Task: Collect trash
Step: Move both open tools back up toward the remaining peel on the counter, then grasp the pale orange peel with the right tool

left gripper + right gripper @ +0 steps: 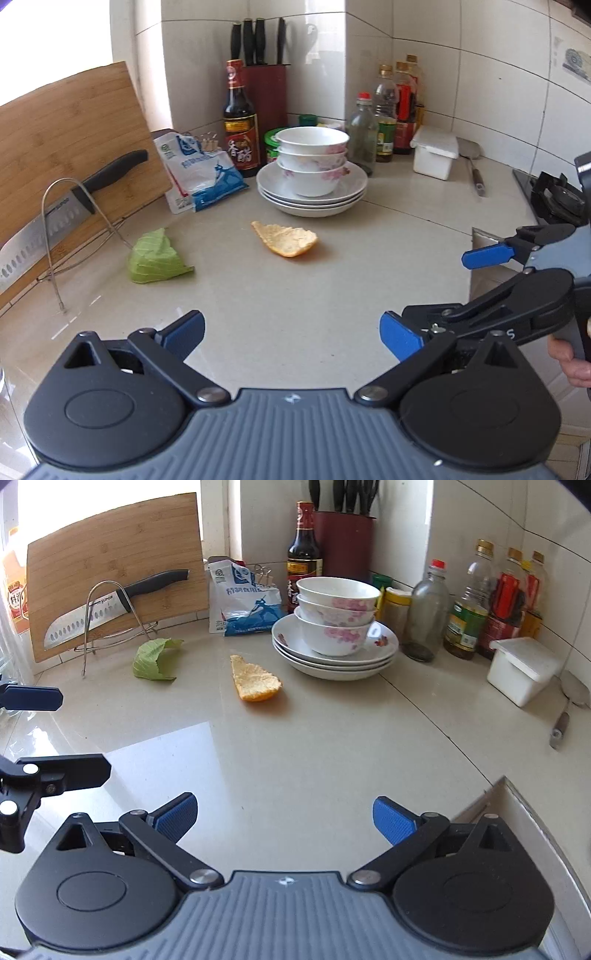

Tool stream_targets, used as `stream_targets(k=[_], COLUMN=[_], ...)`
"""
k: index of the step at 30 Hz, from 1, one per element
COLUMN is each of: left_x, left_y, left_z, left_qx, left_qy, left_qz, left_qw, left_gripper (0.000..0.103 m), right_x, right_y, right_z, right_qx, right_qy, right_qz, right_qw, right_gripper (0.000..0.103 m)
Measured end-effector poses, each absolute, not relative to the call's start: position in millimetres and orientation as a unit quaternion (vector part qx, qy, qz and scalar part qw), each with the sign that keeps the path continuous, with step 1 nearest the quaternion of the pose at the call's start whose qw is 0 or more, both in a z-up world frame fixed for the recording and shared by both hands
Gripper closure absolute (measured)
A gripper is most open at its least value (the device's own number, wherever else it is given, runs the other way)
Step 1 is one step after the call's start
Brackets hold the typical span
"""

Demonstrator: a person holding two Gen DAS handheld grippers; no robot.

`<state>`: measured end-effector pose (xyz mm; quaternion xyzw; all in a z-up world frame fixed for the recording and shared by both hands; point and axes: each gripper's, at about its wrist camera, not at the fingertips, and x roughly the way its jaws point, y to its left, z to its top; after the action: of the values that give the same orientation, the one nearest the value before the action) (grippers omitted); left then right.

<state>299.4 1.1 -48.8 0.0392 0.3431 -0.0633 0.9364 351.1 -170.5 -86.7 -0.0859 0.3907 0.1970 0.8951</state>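
Both of my claws are spread wide with nothing between the blue pads: the left gripper [291, 334] hovers over the pale countertop [332, 280], and the right gripper [282, 818] does the same, empty, a little to its right. In the left wrist view I can see the right gripper reaching in from about 3 o'clock, its jaws parted, with part of a hand [570, 356] on its handle. In the right wrist view the left gripper's fingers show at about 9 o'clock. The trash lies ahead of me on the counter. The orange peel [286, 240] sits inner side up at about 12 o'clock from my left gripper, just in front of the stack of plates and bowls [312, 177] but not touching it. The green leaf scrap [157, 258] lies at about 10 o'clock, well apart from the peel, just beside the foot of the wire rack [70, 236]. That rack props a bamboo cutting board [70, 147] and a black-handled knife [62, 218], both tilted. From the right wrist view the peel [255, 681] is at 12 o'clock and the leaf [157, 659] at 11 o'clock. Behind them at the back of the counter are a blue and white bag [242, 598], a dark sauce bottle [304, 550], a red knife block [345, 542], a row of oil and condiment bottles [476, 598] at 1 o'clock and a white lidded box [522, 670] at 2 o'clock.
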Motion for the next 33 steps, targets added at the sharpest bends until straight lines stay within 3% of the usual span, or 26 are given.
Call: stream_targets(k=[16, 33], left_x=[342.4, 368.0], left_y=[48.6, 78.9], left_z=[-69.2, -86.6], left_qx=[0.016, -0.001], left_qy=[0.365, 0.379], left_qz=[-0.014, 0.010], left_qw=[0.931, 0.925], left_gripper=[0.002, 0.002], right_x=[459.5, 514.1], right_y=[-99.3, -63.3], right_z=[-121.2, -144.4], right_qx=[-0.118, -0.135], right_qy=[0.415, 0.420], right_qz=[0.247, 0.262], right_qw=[0.868, 0.858], right_gripper=[0.001, 0.020])
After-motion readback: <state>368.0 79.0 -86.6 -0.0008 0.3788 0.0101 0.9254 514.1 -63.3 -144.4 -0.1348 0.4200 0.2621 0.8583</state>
